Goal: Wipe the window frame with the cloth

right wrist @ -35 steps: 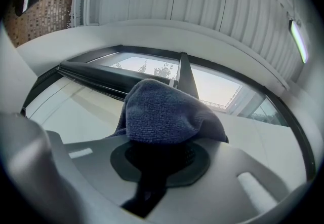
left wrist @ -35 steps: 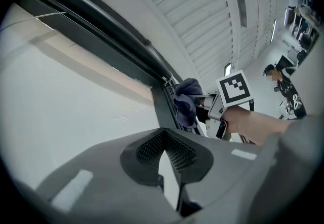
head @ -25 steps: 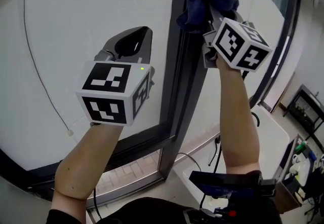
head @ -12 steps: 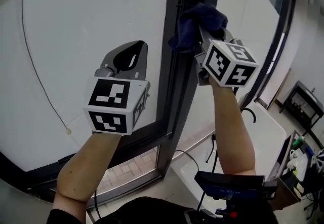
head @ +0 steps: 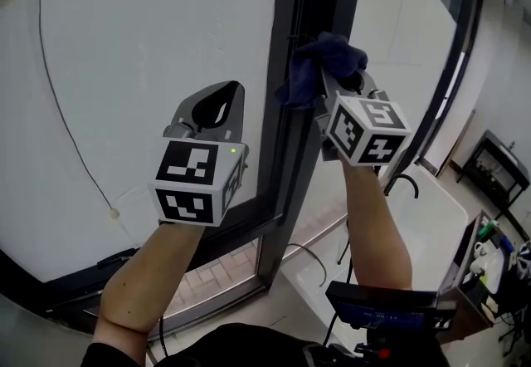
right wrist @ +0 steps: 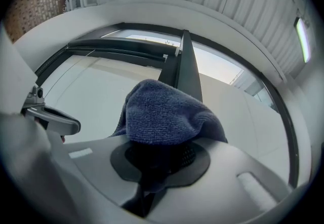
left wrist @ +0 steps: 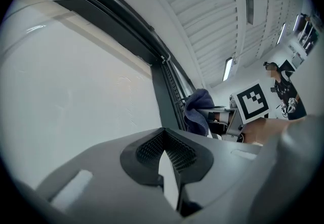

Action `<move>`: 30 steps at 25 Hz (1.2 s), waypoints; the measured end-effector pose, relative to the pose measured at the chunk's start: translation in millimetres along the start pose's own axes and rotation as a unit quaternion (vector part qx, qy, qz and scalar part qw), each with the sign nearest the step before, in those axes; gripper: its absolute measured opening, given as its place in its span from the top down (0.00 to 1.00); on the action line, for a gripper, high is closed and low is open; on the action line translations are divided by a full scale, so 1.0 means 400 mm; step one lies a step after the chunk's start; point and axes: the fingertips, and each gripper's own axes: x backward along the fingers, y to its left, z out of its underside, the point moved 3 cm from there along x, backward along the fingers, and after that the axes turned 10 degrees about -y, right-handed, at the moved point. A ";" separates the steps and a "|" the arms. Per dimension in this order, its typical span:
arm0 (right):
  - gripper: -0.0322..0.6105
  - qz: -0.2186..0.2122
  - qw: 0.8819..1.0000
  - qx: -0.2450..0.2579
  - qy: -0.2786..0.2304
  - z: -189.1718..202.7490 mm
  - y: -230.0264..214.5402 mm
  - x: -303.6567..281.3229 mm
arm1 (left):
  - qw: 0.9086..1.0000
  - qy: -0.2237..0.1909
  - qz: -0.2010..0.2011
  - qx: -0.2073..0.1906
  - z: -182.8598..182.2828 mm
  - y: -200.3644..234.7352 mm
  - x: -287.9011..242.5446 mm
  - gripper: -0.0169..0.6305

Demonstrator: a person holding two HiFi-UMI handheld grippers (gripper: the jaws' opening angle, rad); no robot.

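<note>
Cloth (head: 317,68) is bunched between the clenched jaws of the right gripper (head: 342,83), bulging past the tips and lying against the dark vertical window frame (head: 290,137). Left gripper (head: 217,101) is closed on nothing, just left of the frame.

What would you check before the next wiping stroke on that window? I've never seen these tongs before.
1. Cloth gripped: ok, the right tongs are shut on it.
2. Cloth reaches past the tips: ok, a bunched wad sticks out.
3. Cloth touching the window frame: cannot tell; it overlaps the dark upright, but contact is not shown.
4. Left tongs out of the way: ok, shut, empty, in front of the white pane, apart from the cloth.
5. Frame below the cloth unobstructed: ok, it looks bare in the head view.
</note>
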 end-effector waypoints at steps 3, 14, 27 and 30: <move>0.88 0.002 1.000 -0.005 0.004 0.021 0.003 0.019 | 1.000 0.006 0.002 0.011 0.018 -0.005 0.004 0.98; 0.88 0.006 0.999 0.005 0.039 0.121 0.032 0.092 | 0.999 0.024 0.013 0.042 0.096 -0.036 0.005 0.98; 0.88 0.001 0.997 -0.003 0.073 0.245 0.061 0.171 | 0.996 0.059 0.031 0.065 0.206 -0.100 0.005 0.98; 0.88 0.002 0.997 -0.008 0.075 0.266 0.065 0.191 | 0.994 0.067 0.032 0.079 0.236 -0.115 0.015 0.98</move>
